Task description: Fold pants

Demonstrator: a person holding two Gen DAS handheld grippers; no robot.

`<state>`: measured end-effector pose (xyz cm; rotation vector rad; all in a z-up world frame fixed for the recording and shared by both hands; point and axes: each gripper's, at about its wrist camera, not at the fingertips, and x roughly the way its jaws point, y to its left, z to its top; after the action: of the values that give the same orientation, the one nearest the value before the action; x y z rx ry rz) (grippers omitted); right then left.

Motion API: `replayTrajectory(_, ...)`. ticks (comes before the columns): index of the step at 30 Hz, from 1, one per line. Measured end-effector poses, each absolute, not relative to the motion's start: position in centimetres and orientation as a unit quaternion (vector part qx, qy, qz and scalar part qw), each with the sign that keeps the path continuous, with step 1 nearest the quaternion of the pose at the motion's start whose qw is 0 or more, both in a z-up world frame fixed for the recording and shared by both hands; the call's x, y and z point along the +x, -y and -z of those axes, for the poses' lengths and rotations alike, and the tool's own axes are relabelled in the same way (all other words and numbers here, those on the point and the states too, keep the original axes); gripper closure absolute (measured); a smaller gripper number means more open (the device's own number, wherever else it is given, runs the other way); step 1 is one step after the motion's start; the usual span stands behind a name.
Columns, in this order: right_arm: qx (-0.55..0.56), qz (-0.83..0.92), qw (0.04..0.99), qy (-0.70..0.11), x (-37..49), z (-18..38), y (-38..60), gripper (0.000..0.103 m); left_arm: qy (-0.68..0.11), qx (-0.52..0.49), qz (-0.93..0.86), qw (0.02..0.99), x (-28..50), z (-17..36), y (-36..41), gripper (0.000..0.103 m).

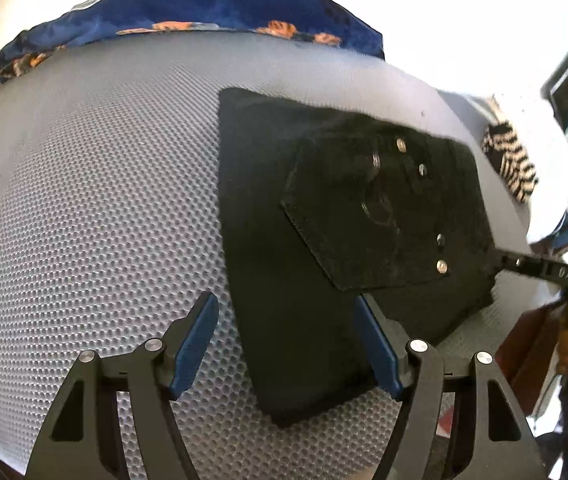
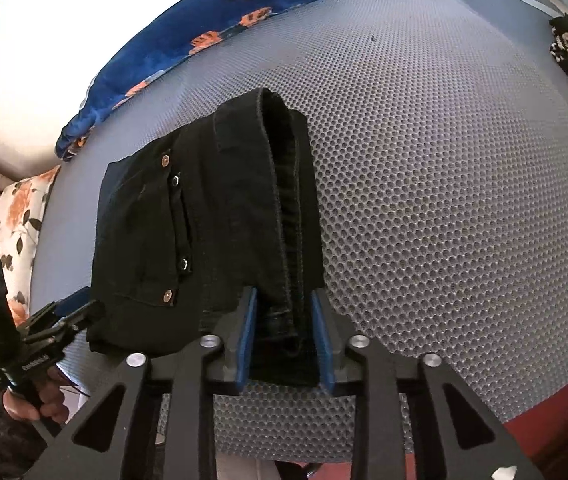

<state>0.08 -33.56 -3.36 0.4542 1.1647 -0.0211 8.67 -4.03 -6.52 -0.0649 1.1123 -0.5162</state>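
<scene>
on the grey mesh bed (image 1: 84,200), the folded black pants (image 1: 323,240) are being released, the right tool (image 2: 284,340) loosened astride the waistband, the left tool (image 1: 284,344) spread; withdrawal is judged next.

Pants (image 1: 323,208) black, folded, silver and copper-toned rivets on pocket; pale stitching along waistband edge in right wrist view

Mat (image 1: 96,208) grey, dotted all over with small dark holes in honeycomb pattern

Blanket (image 1: 188,8) deep blue, orange flower prints

Pillow (image 2: 20,216) cream, orange blooms, dark leaves

Knitted cloth (image 1: 509,160) black and cream stripes

Left gripper (image 1: 285,346) black frame, blue pads, silver bolts

Right gripper (image 2: 285,340) same black, blue pads
</scene>
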Motion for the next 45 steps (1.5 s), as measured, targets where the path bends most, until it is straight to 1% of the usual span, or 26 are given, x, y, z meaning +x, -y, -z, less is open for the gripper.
replayTrajectory(1, 0.217, 0.010, 0.810, -0.545, 0.0, 3.4, 33.7, 0.068, -0.523, -0.041, 0.243, 0.816, 8.9, 6.5, 3.6, 0.032)
replayTrajectory(4, 0.237, 0.007, 0.806, -0.543, -0.1, 3.5, 34.5, 0.061, -0.530, -0.075, 0.241, 0.809, 9.6, 6.6, 2.2, 0.032)
replayTrajectory(9, 0.262, -0.012, 0.802, -0.537, 0.1, 3.5, 35.4, 0.060, -0.547, -0.112, 0.242, 0.793, 11.0, 7.1, 0.7, 0.032)
replayTrajectory(11, 0.267, -0.020, 0.803, -0.532, 0.4, 3.4, 35.7, 0.056, -0.552, -0.126, 0.246, 0.787, 11.5, 7.2, 0.4, 0.032)
replayTrajectory(12, 0.272, -0.025, 0.803, -0.530, 0.7, 3.4, 35.9, 0.051, -0.554, -0.133, 0.247, 0.784, 11.6, 7.2, 0.6, 0.032)
replayTrajectory(15, 0.276, -0.036, 0.805, -0.523, 1.7, 3.6, 36.3, 0.049, -0.570, -0.166, 0.254, 0.763, 12.4, 7.8, 0.2, 0.032)
replayTrajectory(19, 0.291, -0.054, 0.795, -0.530, 3.0, 4.7, 37.1, 0.049, -0.582, -0.197, 0.257, 0.746, 13.3, 8.3, 0.0, 0.032)
replayTrajectory(24, 0.309, -0.075, 0.782, -0.537, 3.6, 6.0, 37.9, 0.049, -0.588, -0.205, 0.261, 0.738, 14.5, 8.7, 0.4, 0.032)
replayTrajectory(26, 0.318, -0.090, 0.774, -0.540, 3.7, 6.8, 38.2, 0.050, -0.593, -0.209, 0.263, 0.732, 14.8, 9.0, 0.8, 0.032)
replayTrajectory(33, 0.343, -0.137, 0.759, -0.536, 4.5, 7.8, 39.4, 0.053, -0.593, -0.200, 0.276, 0.730, 16.3, 9.1, 3.2, 0.032)
replayTrajectory(38, 0.347, -0.185, 0.754, -0.526, 6.8, 8.5, 38.9, 0.053, -0.586, -0.157, 0.291, 0.740, 17.4, 8.9, 5.8, 0.032)
replayTrajectory(39, 0.350, -0.190, 0.752, -0.525, 7.1, 8.6, 38.9, 0.054, -0.584, -0.151, 0.289, 0.743, 17.5, 8.8, 6.2, 0.032)
replayTrajectory(40, 0.354, -0.192, 0.750, -0.524, 7.4, 8.8, 38.9, 0.060, -0.581, -0.147, 0.286, 0.747, 17.4, 8.8, 6.2, 0.032)
replayTrajectory(41, 0.352, -0.190, 0.753, -0.523, 7.4, 8.8, 38.9, 0.063, -0.576, -0.141, 0.283, 0.753, 17.2, 8.8, 6.4, 0.032)
replayTrajectory(42, 0.348, -0.189, 0.755, -0.523, 7.4, 8.9, 38.7, 0.067, -0.572, -0.136, 0.281, 0.758, 17.1, 8.7, 6.5, 0.034)
replayTrajectory(43, 0.345, -0.188, 0.759, -0.520, 7.3, 8.9, 38.6, 0.069, -0.566, -0.128, 0.275, 0.766, 16.9, 8.7, 6.8, 0.041)
replayTrajectory(44, 0.348, -0.182, 0.760, -0.517, 7.2, 8.9, 38.5, 0.069, -0.560, -0.113, 0.264, 0.777, 16.6, 8.7, 7.1, 0.044)
replayTrajectory(45, 0.353, -0.176, 0.761, -0.514, 7.0, 8.8, 38.4, 0.072, -0.555, -0.098, 0.257, 0.785, 16.4, 8.6, 7.6, 0.050)
